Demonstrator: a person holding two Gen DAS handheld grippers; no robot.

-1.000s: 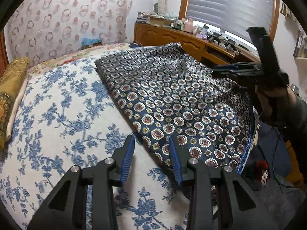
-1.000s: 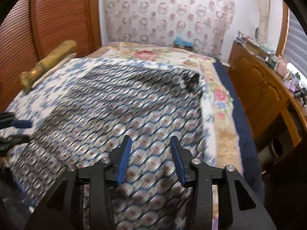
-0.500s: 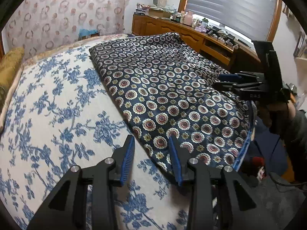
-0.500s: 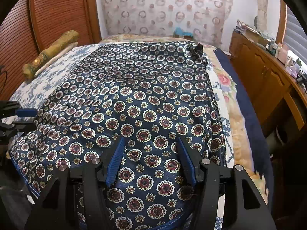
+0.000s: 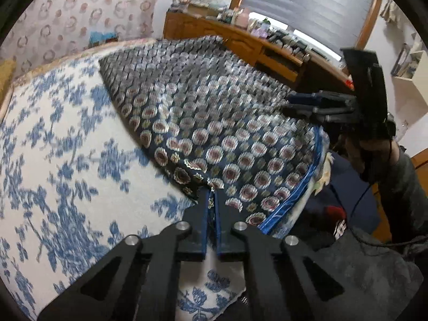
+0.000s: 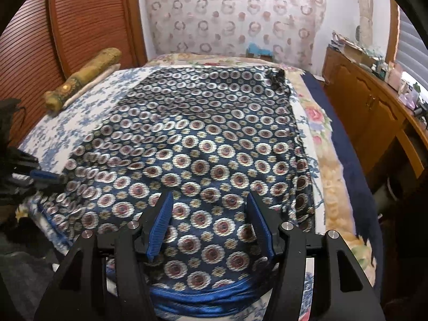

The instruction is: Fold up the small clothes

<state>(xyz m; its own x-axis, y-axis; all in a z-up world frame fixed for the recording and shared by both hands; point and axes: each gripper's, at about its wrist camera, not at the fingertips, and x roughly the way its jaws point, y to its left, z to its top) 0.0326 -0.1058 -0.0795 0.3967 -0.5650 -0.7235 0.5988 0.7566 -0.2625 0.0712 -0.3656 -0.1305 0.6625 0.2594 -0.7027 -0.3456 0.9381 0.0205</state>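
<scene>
Pinching the near corner of the patterned garment (image 5: 214, 133), my left gripper (image 5: 211, 198) sits at lower centre of its view, fingers closed on the cloth. The garment lies spread flat across the blue-flowered bedspread (image 5: 67, 147), filling the middle of both frames. My right gripper (image 6: 210, 224) hangs at bottom centre over the garment's blue hem (image 6: 203, 294), fingers wide apart, gripping nothing.
</scene>
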